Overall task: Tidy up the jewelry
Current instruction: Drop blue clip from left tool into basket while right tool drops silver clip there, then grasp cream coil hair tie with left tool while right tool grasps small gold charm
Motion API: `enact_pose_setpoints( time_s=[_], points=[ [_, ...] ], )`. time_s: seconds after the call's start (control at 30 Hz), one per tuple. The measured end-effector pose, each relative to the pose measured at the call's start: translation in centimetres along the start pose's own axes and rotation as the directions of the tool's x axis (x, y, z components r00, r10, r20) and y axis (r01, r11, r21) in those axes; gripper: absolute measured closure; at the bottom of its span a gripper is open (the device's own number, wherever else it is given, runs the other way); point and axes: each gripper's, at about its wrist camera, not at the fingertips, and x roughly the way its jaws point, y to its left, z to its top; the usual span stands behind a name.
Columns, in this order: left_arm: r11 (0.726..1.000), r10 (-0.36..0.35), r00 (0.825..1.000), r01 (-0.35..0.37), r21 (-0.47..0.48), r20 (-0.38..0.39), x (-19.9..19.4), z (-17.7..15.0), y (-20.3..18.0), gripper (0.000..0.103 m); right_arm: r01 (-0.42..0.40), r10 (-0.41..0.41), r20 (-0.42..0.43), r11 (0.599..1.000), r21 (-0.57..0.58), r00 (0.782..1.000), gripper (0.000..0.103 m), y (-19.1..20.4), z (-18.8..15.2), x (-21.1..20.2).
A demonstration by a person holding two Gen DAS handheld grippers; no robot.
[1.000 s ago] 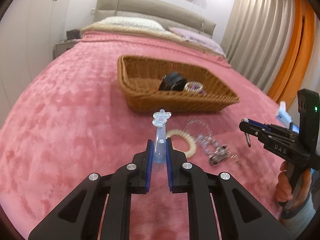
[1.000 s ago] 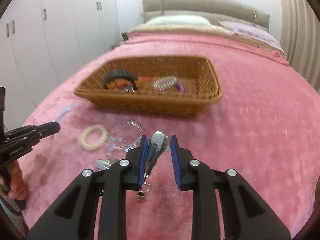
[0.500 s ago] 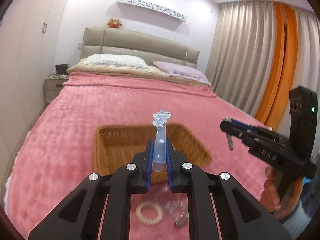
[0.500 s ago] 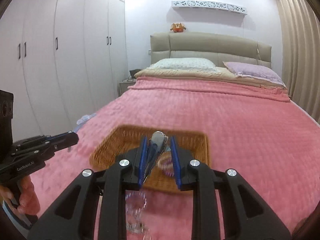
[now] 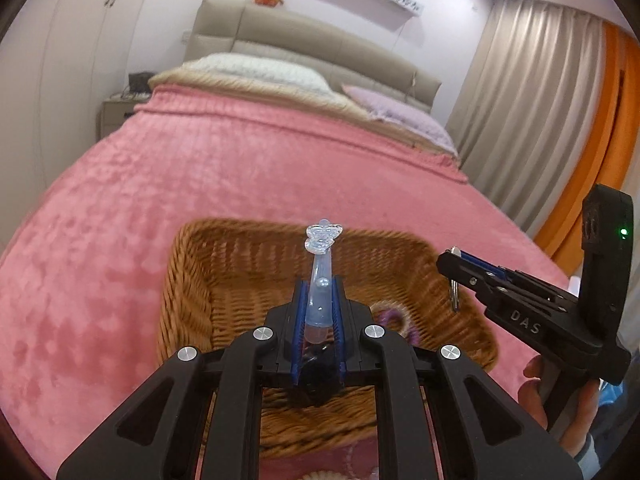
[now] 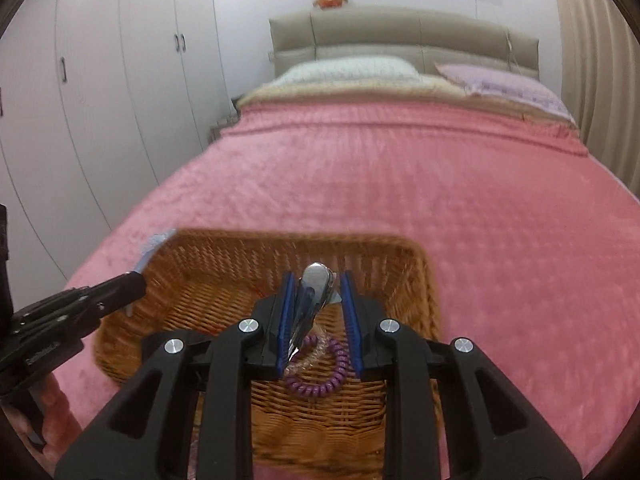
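My left gripper (image 5: 320,282) is shut on a pale blue see-through hair clip (image 5: 322,238) with a butterfly top, which stands upright between the pads. It hovers over the near half of a wicker basket (image 5: 188,280). My right gripper (image 6: 317,275) is shut on a silver metal piece (image 6: 306,304), whose small ring hangs below the jaws in the left wrist view. It hovers over the same basket (image 6: 420,264). Inside lie a purple coil hair tie (image 6: 320,388) and a black item (image 5: 316,380). Each gripper shows in the other's view, the right gripper (image 5: 450,258) and the left gripper (image 6: 136,280).
The basket sits on a pink blanket (image 5: 120,200) covering a bed with pillows (image 6: 348,68) and a beige headboard. White wardrobes (image 6: 100,100) stand on the left, curtains (image 5: 532,100) on the right. A hand (image 5: 536,384) holds the right gripper. A cream bead bracelet (image 5: 316,475) peeks at the bottom edge.
Both grippers rose and moved forward from the loose jewelry on the blanket to above the basket. Each keeps its grip, and the loose pieces have dropped out of view.
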Motion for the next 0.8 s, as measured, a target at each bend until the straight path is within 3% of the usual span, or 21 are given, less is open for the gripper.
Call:
enact_pose_setpoints(
  time_s=[0.3, 0.43, 0.47, 0.5, 0.53, 0.8],
  points=[
    [1.0, 0.006, 0.997, -0.006, -0.006, -0.078, 2.0, -1.3, 1.0, 0.092, 0.014, -0.015, -0.114, 1.0, -0.011, 0.993, 0.082, -0.3, -1.7, 3.9],
    [1.0, -0.006, 0.998, 0.006, -0.001, -0.063, 1.1, -1.4, 0.7, 0.078, 0.007, -0.007, -0.11, 1.0, 0.002, 0.994, 0.073, -0.5, -1.8, 3.5],
    [1.0, -0.008, 0.998, 0.008, 0.0, -0.057, 0.7, -1.4, 0.6, 0.072, 0.01, -0.01, -0.105, 1.0, 0.003, 0.994, 0.069, -0.5, -1.8, 3.3],
    [1.0, -0.013, 0.999, 0.013, 0.0, -0.05, 0.4, -1.4, 0.5, 0.066, 0.01, -0.01, -0.099, 1.0, 0.003, 0.995, 0.056, -0.5, -1.7, 3.0],
    [1.0, -0.018, 0.999, 0.018, 0.003, -0.038, -0.3, -1.4, 0.3, 0.064, 0.009, -0.009, -0.085, 1.0, 0.005, 0.996, 0.054, -0.5, -1.7, 2.5],
    [0.997, -0.061, 0.997, 0.058, 0.054, 0.044, -6.9, -2.9, -1.9, 0.064, -0.04, 0.04, -0.007, 0.999, -0.028, 0.999, 0.054, 1.0, -3.1, -4.4]
  ],
)
